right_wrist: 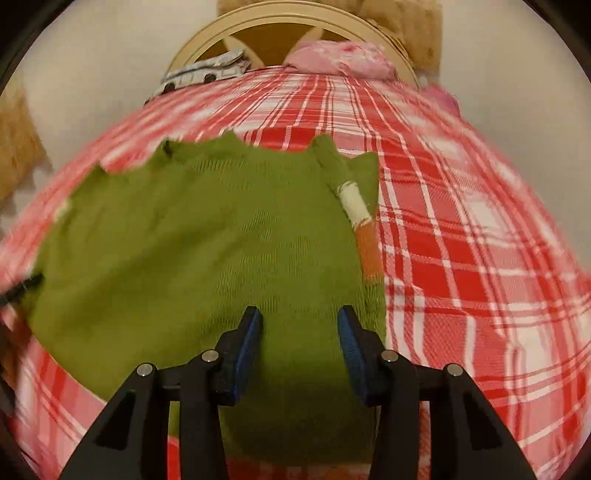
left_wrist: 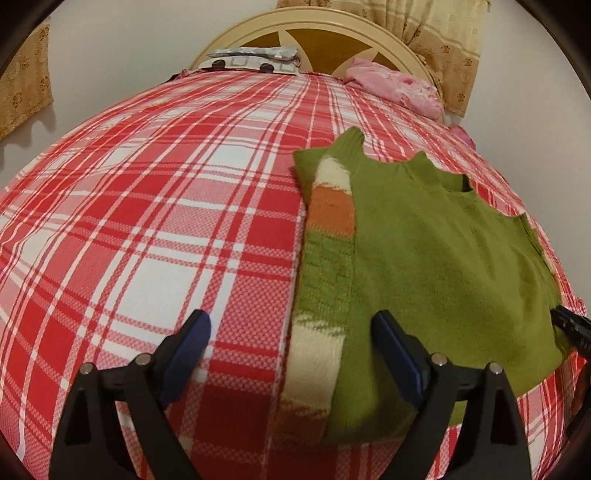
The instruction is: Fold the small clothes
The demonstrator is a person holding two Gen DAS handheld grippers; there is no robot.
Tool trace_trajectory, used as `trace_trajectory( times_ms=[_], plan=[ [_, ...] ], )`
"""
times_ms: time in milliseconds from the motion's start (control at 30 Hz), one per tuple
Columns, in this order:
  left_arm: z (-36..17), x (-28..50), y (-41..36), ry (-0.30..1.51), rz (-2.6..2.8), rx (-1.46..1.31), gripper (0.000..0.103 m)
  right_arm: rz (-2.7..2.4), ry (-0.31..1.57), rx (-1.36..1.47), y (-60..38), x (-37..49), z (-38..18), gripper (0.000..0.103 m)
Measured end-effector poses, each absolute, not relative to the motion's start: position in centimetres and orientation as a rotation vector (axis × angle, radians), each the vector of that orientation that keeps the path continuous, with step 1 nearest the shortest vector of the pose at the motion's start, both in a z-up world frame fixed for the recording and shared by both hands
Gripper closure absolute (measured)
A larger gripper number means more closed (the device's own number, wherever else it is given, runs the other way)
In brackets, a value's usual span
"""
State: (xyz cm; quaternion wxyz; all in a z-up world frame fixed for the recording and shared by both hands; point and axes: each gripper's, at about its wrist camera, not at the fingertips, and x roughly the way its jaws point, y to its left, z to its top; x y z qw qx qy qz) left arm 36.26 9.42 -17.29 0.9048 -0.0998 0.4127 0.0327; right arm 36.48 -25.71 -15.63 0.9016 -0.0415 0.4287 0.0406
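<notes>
A small green knitted sweater (left_wrist: 443, 258) lies flat on the bed, its side folded in so that a cream and orange striped band (left_wrist: 328, 214) shows along its left edge. My left gripper (left_wrist: 293, 326) stands open wide just above that edge; one finger is over the sheet, the other over the green knit. In the right wrist view the sweater (right_wrist: 207, 236) fills the middle. My right gripper (right_wrist: 299, 319) hovers over its lower right part, jaws apart, with no fabric pinched. Its black tip (left_wrist: 570, 326) also shows at the sweater's right edge in the left wrist view.
A red and white plaid sheet (left_wrist: 166, 221) covers the bed. At the far end are a cream headboard (left_wrist: 325, 29), a patterned pillow (left_wrist: 255, 59) and a heap of pink clothes (left_wrist: 399, 86). Beige curtains (left_wrist: 439, 40) hang behind on the right.
</notes>
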Motion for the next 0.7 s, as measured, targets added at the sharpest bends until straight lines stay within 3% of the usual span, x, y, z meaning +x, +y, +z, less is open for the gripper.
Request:
trace_trajectory(
  times_ms=[133,333,467,700],
  plan=[
    [-17.5,36.2,9.3,0.86,0.091,-0.192,0.005,0.052,0.926,-0.081,-25.8,36.1,-14.6,0.058],
    [-17.6,36.2,9.4,0.862,0.086,-0.201,0.004,0.164,0.821,-0.109,-19.9,35.4,-11.5,0.058],
    [-17.6,36.2,9.4,0.863,0.085,-0.2,0.003,0.279,0.825,-0.199,-13.8,35.1,-12.5,0.058],
    [-17.6,36.2,9.4,0.865,0.07,-0.207,0.0,0.271,0.858,-0.232,-12.7,34.5,-16.0,0.058]
  ],
)
